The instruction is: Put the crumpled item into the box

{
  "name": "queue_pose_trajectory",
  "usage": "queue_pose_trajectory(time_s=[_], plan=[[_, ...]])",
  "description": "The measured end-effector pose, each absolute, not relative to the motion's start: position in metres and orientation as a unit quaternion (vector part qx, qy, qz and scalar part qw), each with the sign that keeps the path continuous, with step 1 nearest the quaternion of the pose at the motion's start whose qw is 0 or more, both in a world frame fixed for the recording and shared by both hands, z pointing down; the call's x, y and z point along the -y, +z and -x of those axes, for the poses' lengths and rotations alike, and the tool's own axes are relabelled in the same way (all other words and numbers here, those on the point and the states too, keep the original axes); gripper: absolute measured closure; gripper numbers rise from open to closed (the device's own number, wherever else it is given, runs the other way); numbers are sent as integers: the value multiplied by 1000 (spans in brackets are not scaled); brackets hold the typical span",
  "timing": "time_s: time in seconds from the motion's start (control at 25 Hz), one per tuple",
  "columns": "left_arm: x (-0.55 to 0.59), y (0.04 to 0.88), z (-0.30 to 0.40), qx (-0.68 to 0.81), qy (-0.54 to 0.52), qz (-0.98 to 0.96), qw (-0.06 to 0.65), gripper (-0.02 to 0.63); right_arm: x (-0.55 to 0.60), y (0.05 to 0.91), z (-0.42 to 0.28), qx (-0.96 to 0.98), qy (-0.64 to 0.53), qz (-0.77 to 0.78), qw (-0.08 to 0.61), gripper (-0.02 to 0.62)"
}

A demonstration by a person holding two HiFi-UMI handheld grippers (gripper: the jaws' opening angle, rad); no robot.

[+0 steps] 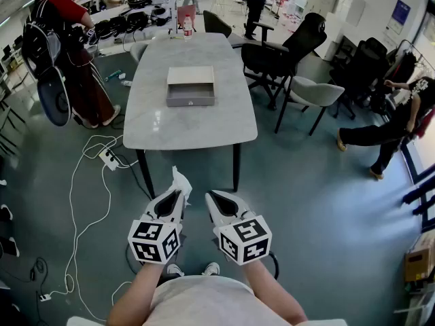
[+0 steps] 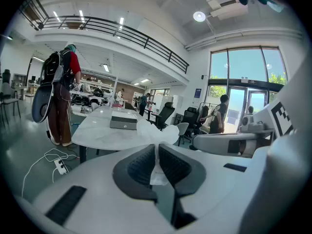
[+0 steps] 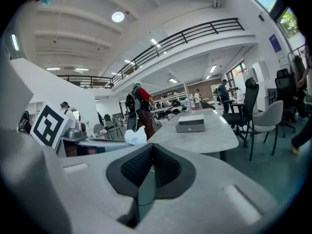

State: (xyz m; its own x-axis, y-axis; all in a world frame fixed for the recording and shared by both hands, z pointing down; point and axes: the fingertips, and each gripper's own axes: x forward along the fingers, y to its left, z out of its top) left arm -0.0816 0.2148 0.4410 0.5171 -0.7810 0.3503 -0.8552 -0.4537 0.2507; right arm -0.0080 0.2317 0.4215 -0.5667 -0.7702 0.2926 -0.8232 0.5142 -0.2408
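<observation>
A crumpled white paper (image 1: pixel 180 180) sticks out of my left gripper (image 1: pixel 174 197), whose jaws are shut on it; in the left gripper view the crumpled paper (image 2: pixel 155 133) bulges beyond the closed jaws. My right gripper (image 1: pixel 219 200) hangs beside it, shut with nothing in it. Both hover over the floor in front of the near end of the grey table (image 1: pixel 156 124). A shallow grey box (image 1: pixel 190 86) with a pale inside rests near the middle of the table, far ahead of both grippers, and the box (image 3: pixel 191 122) shows in the right gripper view too.
Black and grey office chairs (image 1: pixel 285 53) crowd the table's right side. A person with a backpack (image 1: pixel 64 53) stands at its left. White cables and a power strip (image 1: pixel 107 159) lie on the floor by the left table leg. Another person (image 1: pixel 394 124) steps at far right.
</observation>
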Motion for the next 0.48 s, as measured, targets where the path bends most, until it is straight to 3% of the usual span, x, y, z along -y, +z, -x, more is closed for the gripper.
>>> queue_pose_trajectory(time_s=[0.48], plan=[[-203, 438, 48, 491, 97, -844, 194, 577, -222, 425, -30, 868, 189, -454, 66, 591]])
